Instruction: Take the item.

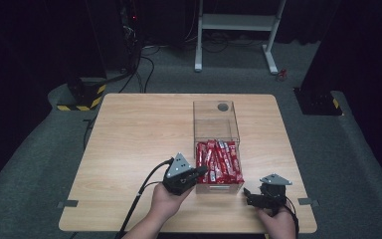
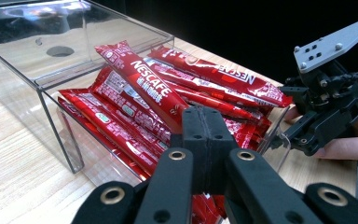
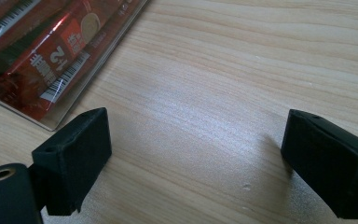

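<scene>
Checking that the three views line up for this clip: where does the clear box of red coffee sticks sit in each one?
High view: clear box at table centre, right of the left gripper.
Left gripper view: fills the upper left.
Right gripper view: its corner at top left.
Shared landmark: the red coffee sticks inside.

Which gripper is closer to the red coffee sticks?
Left. The left gripper reaches over the box's edge, right at the red coffee sticks. The right gripper sits on the table beside the box.

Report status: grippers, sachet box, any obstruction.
Left gripper shut, empty, at the clear box of red sachets. Right gripper open above bare table. No obstruction.
</scene>
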Demonstrator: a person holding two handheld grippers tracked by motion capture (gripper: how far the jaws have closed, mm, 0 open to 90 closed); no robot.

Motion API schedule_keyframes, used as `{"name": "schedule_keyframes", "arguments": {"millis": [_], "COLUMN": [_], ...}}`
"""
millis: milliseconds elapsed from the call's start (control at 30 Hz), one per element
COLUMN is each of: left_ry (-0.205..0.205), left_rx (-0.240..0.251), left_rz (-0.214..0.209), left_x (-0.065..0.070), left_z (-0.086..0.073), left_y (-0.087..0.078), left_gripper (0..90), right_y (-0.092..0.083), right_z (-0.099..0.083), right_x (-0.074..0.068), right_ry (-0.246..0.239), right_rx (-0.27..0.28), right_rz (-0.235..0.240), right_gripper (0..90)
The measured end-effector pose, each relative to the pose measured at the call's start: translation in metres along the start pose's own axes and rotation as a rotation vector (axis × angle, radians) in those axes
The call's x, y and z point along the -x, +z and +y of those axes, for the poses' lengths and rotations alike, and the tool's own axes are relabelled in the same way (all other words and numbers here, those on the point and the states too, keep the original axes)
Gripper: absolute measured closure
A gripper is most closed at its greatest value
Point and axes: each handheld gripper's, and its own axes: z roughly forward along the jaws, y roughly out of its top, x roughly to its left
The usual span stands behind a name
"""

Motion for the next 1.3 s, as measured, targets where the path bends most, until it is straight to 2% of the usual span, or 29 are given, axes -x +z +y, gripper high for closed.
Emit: {"name": "schedule_keyframes", "arguments": {"millis": [67,500,767,1300], "left_ry": [0.009,-0.005,0.002,0.003], "left_rx": [0.004,0.038,0.049,0.049], "left_rz": [0.000,-0.013,-0.028,-0.024], "left_x": [0.000,-0.004,-0.007,-0.020], "left_z": [0.001,0.004,0.004,0.003], "left_y": [-0.001,-0.009,-0.014,-0.028], "left_gripper": [89.9,89.8,89.8,89.8], "right_y": [0.000,0.000,0.000,0.000], "right_z": [0.000,0.000,0.000,0.000], "right_x": [0.000,0.000,0.000,0.000], "right_ry": [0.000,0.001,0.002,0.004], "right_rx": [0.000,0.000,0.001,0.000], "right_rz": [0.000,-0.001,-0.002,-0.001], "right_gripper": [8.2,8.2,8.2,8.2]}}
